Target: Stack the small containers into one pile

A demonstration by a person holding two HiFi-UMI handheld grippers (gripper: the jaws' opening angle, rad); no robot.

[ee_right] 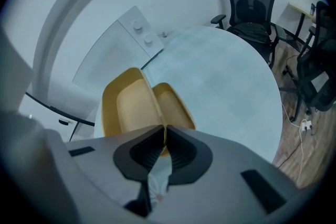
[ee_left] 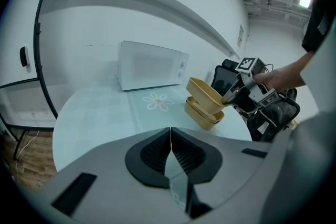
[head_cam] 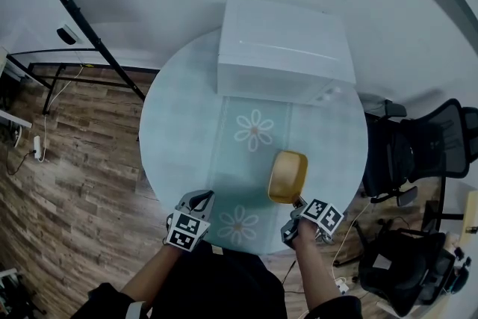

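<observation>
**While the tilted top piece is not yet seated: axis and alignment**

Although the round pale-blue table also carries a white box-shaped microwave oven well ahead of both grippers, the coming move turns only on what lies just ahead of the right gripper.

1. Pile. The yellow oblong plastic containers already nested rest on the table directly ahead of the right gripper's jaws. How many pieces the pile holds cannot be told.
2. Held piece. The upper yellow oblong plastic container is pinched by its near short rim between the right gripper's jaws. Its long axis runs away from that gripper, toward the microwave oven.
3. Alignment. In the left gripper view the held container leans at an angle on the pile and is not level with it. In the right gripper view it splays to the left of the piece below.
4. Judgement. The held container probably needs to be levelled and brought square over the pile before the jaws release. A release at this tilt could leave it cocked or let it slide off.
5. Left gripper. The jaws are pressed together on nothing. It is at the near table edge, with the pile ahead and to its right, well apart. The right gripper is therefore the nearer tool and the only one engaged.
</observation>
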